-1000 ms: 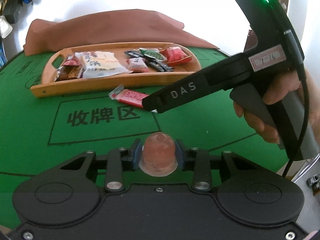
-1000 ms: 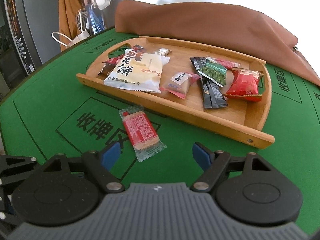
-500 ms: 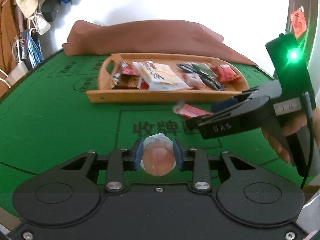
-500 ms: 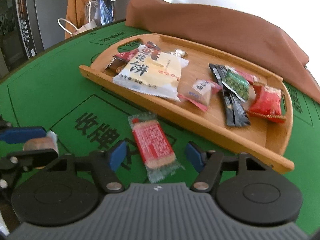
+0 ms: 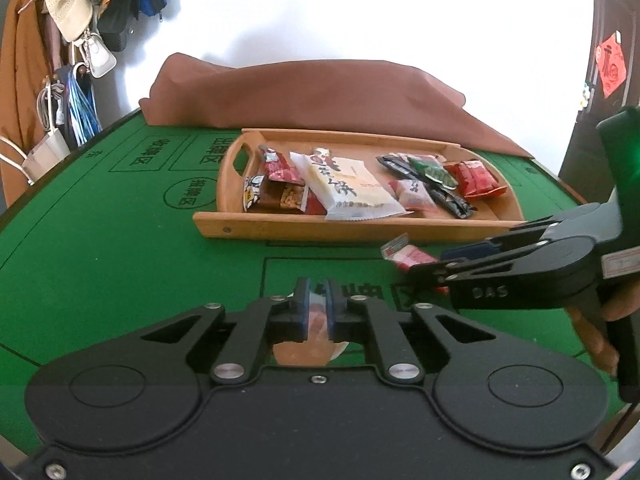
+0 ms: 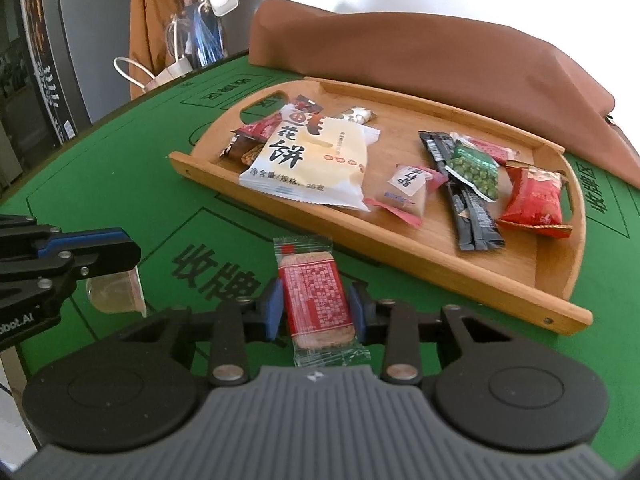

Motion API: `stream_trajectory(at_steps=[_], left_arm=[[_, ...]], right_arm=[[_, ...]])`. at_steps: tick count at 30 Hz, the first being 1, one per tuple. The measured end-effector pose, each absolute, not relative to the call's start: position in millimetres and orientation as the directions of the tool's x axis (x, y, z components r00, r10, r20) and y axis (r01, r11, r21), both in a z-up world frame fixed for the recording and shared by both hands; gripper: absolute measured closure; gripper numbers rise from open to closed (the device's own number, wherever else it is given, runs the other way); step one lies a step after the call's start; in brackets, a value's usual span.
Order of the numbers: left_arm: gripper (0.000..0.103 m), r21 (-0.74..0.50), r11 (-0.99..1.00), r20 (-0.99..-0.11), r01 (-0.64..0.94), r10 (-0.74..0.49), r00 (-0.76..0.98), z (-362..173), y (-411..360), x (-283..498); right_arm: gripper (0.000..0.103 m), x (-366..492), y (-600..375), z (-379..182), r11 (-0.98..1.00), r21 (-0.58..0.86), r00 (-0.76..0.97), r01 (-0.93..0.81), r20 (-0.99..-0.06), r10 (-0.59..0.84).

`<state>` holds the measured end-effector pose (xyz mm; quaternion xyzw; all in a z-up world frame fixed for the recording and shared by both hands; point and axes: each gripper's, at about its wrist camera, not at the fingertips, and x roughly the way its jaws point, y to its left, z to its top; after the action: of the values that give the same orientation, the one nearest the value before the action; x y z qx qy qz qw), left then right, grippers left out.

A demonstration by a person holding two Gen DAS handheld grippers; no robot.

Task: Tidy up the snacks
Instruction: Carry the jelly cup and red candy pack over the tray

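Snack packets (image 6: pixel 308 160) scattered inside wooden tray (image 6: pixel 400 264) on green table (image 6: pixel 120 184)

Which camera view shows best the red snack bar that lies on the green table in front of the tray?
The right wrist view: the red snack bar lies whole and near, between the pads of the right gripper. In the left wrist view that gripper hides most of the bar; only one end shows.

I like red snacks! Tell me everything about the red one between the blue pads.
The red snack bar is flat and rectangular, in clear crinkly wrap with white print on red. It lies on the green table, outside the wooden tray. The right gripper has its jaws pressing on its long sides.
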<state>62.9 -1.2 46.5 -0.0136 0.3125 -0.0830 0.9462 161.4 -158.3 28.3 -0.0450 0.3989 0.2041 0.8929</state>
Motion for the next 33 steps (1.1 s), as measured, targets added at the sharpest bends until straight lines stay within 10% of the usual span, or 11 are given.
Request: stream_trajectory(at_steps=[8, 20, 33], left_arm=[[0.059, -0.05, 0.986, -0.581, 0.16, -0.158, 0.799, 34, -4, 52], [0.047, -0.081, 0.982, -0.64, 0.172, -0.184, 0.746, 16, -7, 47], [0.064, -0.045, 0.983, -0.652, 0.179, -0.165, 0.74, 15, -14, 43]], right_arm=[[0.062, 160, -168, 28, 0.924, 0.081, 0.605, -0.374, -0.734, 0.309], [0.062, 158, -172, 25, 0.928, 0.089, 0.602, -0.362, -0.738, 0.306], [0.062, 155, -174, 26, 0.93, 0.114, 0.605, -0.349, -0.73, 0.316]])
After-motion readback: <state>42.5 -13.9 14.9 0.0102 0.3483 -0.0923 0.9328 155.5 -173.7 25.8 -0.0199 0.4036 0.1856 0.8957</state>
